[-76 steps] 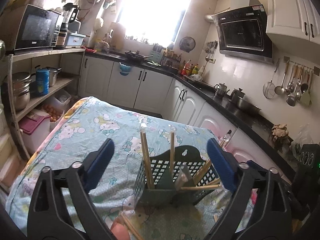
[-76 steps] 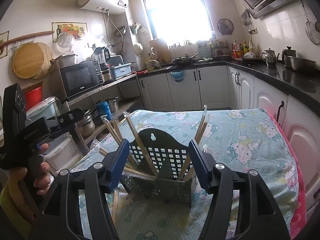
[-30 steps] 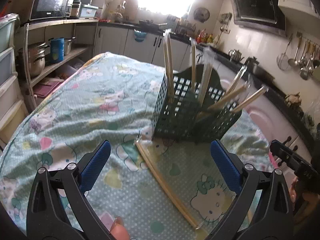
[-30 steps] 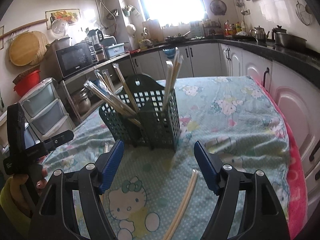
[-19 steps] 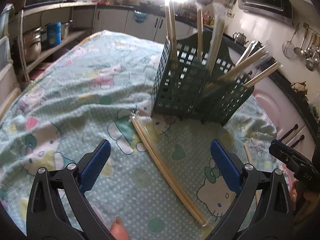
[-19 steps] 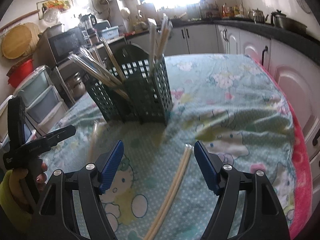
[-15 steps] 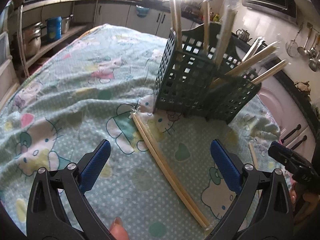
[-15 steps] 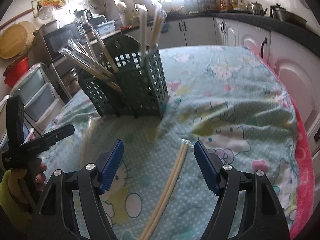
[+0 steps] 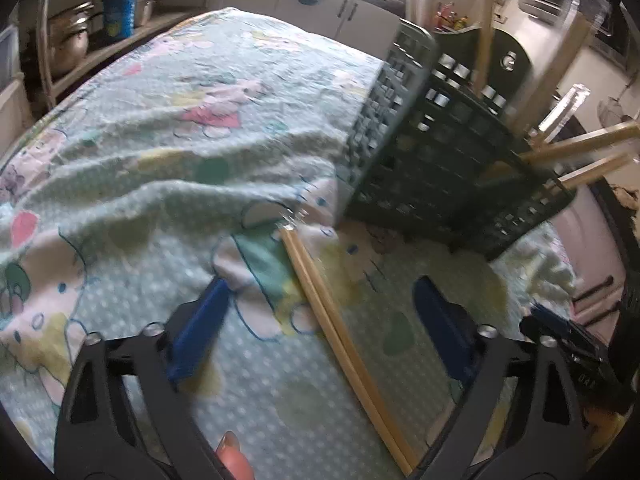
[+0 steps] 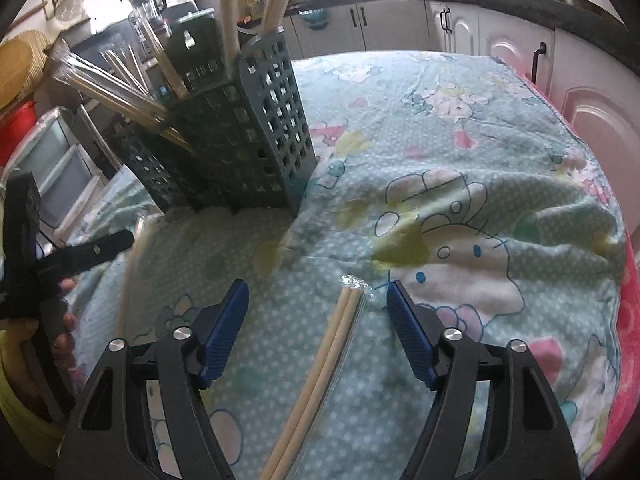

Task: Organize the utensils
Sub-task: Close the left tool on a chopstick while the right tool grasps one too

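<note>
Cloth printed with cartoon cats [image 9: 168, 128] is covering the table, and toward its far side a dark green lattice caddy [image 9: 432, 160] is standing, already bristling with wrapped chopstick pairs. Two more pairs are lying loose on the cloth near its foot. The left claw [image 9: 316, 328] is straddling one wrapped pair [image 9: 336, 332], its jaws closing, though the blue pads are not yet touching the sticks. The right claw [image 10: 318, 328] is doing the same over a paler pair [image 10: 320, 372] in a clear sleeve, jaws narrowing with a gap on each side. The step in hand looks like a two-handed pickup. Next, each claw probably needs to sink to the cloth and pinch across its sticks, then lift and tip them upright for the caddy.
</note>
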The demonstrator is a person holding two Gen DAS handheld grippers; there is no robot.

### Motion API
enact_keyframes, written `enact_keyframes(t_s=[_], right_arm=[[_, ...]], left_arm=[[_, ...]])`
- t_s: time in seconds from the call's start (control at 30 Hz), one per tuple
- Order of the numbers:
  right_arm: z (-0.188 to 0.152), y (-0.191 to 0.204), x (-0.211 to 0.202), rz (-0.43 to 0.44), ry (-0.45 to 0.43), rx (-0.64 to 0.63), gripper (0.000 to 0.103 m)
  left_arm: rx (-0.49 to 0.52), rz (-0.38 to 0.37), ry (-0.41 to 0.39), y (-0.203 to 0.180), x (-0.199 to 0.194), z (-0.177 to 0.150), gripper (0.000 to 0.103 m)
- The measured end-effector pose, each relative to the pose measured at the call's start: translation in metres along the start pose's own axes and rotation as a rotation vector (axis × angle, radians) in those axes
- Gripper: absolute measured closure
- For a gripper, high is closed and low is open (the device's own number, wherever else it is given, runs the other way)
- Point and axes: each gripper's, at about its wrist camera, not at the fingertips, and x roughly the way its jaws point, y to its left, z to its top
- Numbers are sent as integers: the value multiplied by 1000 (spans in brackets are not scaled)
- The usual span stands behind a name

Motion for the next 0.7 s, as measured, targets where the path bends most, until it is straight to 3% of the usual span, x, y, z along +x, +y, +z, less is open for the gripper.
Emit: enact_keyframes(t_s=[0.13,0.27,0.37,0.4,0.47,0.53,0.7], right_arm=[[-2,2,9,-41,-1,2,46],[-4,5,10,-88,-7,-29,70],[-5,2,7,-74,-15,-13,87],[-5,1,6,-65,-19,-6,89],[-5,1,2,-48,-27,-3,91],[-4,4,-4,-33,-44,-8,92],[-1,18,-20,8,-84,-34,96]], left_arm=[[-9,11,7,2,4,6,26],[2,46,10,0,11,12,37],[3,66,15,0,18,19,49],[9,73,20,-1,19,21,53],[18,96,29,0,21,27,78],[10,102,38,4,23,32,90],[4,63,34,13,14,35,99]])
